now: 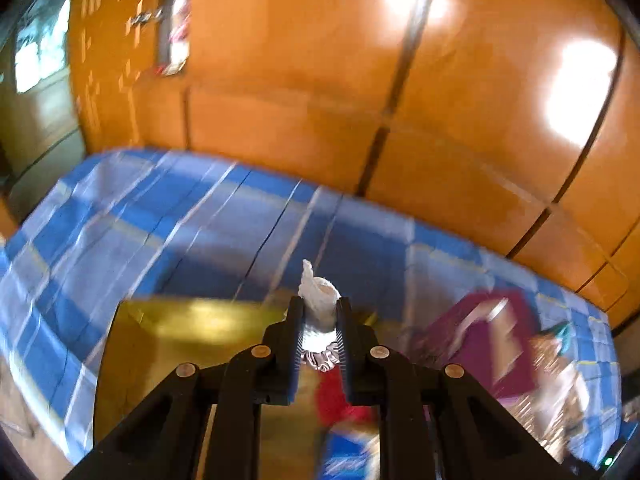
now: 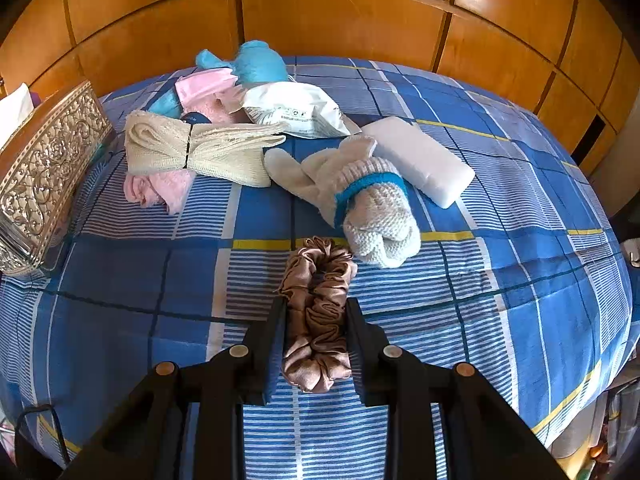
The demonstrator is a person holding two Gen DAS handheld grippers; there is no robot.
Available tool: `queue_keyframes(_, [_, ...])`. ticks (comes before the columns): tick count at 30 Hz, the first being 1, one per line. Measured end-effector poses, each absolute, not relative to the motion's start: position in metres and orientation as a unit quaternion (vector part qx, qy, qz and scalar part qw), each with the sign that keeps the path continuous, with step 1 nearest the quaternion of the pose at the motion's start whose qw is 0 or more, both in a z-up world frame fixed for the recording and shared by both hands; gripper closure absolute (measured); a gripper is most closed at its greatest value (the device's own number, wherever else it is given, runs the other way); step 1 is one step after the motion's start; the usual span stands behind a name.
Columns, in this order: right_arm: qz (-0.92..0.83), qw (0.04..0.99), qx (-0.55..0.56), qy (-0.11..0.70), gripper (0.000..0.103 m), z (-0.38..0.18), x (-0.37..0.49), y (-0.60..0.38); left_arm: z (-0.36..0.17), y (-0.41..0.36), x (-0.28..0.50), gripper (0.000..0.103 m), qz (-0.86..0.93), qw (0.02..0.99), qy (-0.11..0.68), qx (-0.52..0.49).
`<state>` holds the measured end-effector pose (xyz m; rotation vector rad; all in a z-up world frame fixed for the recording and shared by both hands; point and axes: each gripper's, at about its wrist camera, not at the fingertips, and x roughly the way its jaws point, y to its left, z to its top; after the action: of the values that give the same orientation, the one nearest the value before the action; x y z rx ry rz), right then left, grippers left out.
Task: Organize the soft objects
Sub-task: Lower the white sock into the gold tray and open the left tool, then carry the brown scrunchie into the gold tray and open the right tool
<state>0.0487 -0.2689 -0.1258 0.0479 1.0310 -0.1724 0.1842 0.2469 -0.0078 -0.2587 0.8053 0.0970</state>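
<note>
In the right wrist view my right gripper (image 2: 316,308) is shut on a tan satin scrunchie (image 2: 316,276) lying on the blue checked bedsheet (image 2: 520,272). Beyond it lie a cream knitted mitten pair with a blue band (image 2: 360,196), a cream knitted band (image 2: 200,148), pink cloths (image 2: 160,188), a blue cloth (image 2: 256,62) and a white block (image 2: 420,156). The left wrist view is blurred. There my left gripper (image 1: 320,302) is shut on a white fabric piece (image 1: 318,286) that sticks out past its tips. A grey satin scrunchie (image 1: 320,358) shows lower between the fingers.
An ornate silver box (image 2: 44,176) stands at the bed's left side and a white plastic packet (image 2: 296,112) lies among the cloths. Under the left gripper are a golden box (image 1: 180,320), a maroon box (image 1: 492,340) and something red (image 1: 336,396). Wooden panels (image 2: 340,20) back the bed.
</note>
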Motion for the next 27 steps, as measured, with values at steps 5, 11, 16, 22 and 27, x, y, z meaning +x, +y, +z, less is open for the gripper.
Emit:
queue_keyframes(5, [-0.086,0.865,0.018,0.495,0.076,-0.125,0.050,-0.267,-0.059,0.253,0.161,0.084,0.041,0.891,0.430,-0.139])
queue_keyframes(11, [-0.093,0.862,0.016,0.498,0.076,-0.125,0.053,-0.264,-0.070,0.249,0.147,0.046,0.040,0.888,0.427,-0.165])
queue_keyframes(16, [-0.092,0.862,0.026,0.498,0.080,-0.124,0.054,-0.265,-0.056,0.253,0.123,0.039,0.047,0.903,0.393,-0.169])
queue_keyframes(22, [-0.091,0.862,0.025,0.498,0.083,-0.124,0.053,-0.265,-0.052,0.253,0.088,0.039,0.068,0.909,0.383,-0.152])
queue_keyframes(27, [-0.086,0.858,0.042,0.504,0.086,-0.121,0.057,-0.271,-0.058,0.238,0.062,0.032,0.084,0.909,0.390,-0.122])
